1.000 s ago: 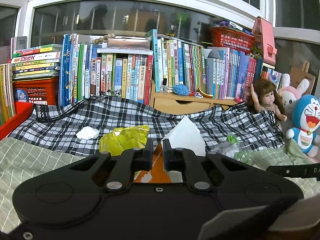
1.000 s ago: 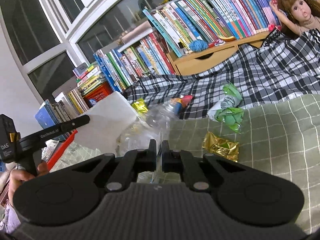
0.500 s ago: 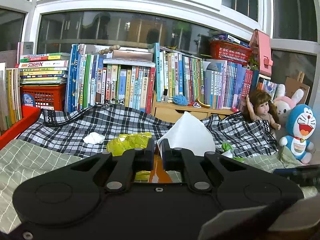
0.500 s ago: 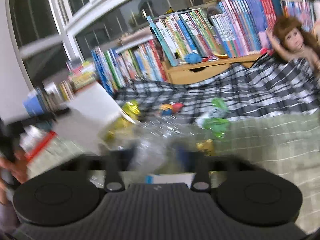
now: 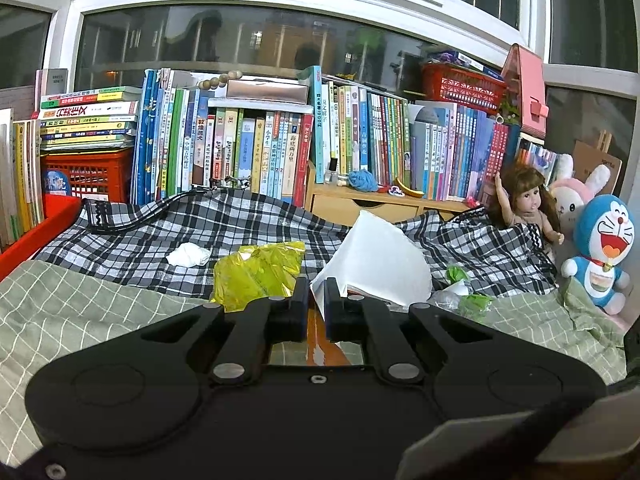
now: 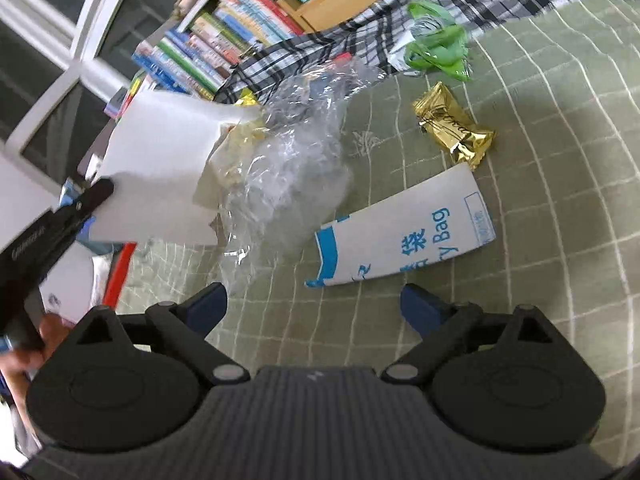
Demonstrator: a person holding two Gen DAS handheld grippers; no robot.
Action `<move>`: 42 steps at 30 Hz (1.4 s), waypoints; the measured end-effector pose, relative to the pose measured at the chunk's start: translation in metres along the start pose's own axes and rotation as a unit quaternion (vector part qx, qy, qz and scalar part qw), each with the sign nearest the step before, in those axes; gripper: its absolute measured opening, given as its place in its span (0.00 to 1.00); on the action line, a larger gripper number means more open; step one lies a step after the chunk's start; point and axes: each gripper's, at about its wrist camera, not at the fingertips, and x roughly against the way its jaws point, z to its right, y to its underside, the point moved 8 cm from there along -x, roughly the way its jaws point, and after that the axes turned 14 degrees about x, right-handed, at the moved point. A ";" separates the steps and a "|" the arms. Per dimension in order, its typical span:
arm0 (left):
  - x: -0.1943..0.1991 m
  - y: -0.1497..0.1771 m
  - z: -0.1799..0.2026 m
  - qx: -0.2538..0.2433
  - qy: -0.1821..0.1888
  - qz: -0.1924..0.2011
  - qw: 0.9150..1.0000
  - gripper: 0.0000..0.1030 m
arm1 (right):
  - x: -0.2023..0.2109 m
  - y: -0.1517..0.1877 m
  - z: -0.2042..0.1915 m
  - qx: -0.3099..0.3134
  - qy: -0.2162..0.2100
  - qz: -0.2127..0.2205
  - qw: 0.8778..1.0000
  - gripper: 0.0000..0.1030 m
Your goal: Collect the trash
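My left gripper (image 5: pixel 316 306) is shut on the edge of a white paper bag (image 5: pixel 380 260), which it holds up with its mouth open. In the right wrist view the same bag (image 6: pixel 160 168) stands at the left, with crumpled clear plastic (image 6: pixel 288 160) lying at its mouth on the green bedcover. My right gripper (image 6: pixel 314 300) hangs low over the cover; its jaws are opening wide and nothing is between them. A flat white-and-blue paper bag (image 6: pixel 404 236) lies just ahead of its tips, with a gold wrapper (image 6: pixel 454 128) and a green wrapper (image 6: pixel 436 44) beyond.
A yellow wrapper (image 5: pixel 260 272) and a white tissue (image 5: pixel 188 254) lie on the checked blanket (image 5: pixel 168 236). Books (image 5: pixel 280 140) line the back. A doll (image 5: pixel 524 208) and plush toys (image 5: pixel 600 248) sit at the right. A red crate (image 5: pixel 92 172) stands at the left.
My right gripper went from shut to wide open, let go of the clear plastic, rolled and sank toward the bedcover. My left gripper stays shut on the white bag.
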 end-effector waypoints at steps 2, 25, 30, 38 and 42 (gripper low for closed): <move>-0.002 0.000 -0.001 0.004 0.001 -0.001 1.000 0.07 | 0.001 -0.005 0.005 0.001 0.044 0.012 0.999 0.97; 0.003 0.000 -0.018 0.016 -0.010 0.023 1.000 0.04 | 0.025 -0.030 -0.017 0.140 0.155 0.101 0.973 0.10; 0.020 -0.009 -0.021 0.030 -0.003 0.040 0.999 0.04 | 0.056 -0.037 -0.028 0.160 0.168 0.140 0.963 0.07; 0.053 -0.014 -0.018 0.038 0.005 0.063 0.997 0.04 | 0.076 -0.029 -0.046 0.177 0.132 0.150 0.964 0.06; 0.075 -0.012 -0.011 0.035 0.016 0.070 0.997 0.05 | 0.083 -0.022 -0.061 0.194 0.120 0.155 0.961 0.05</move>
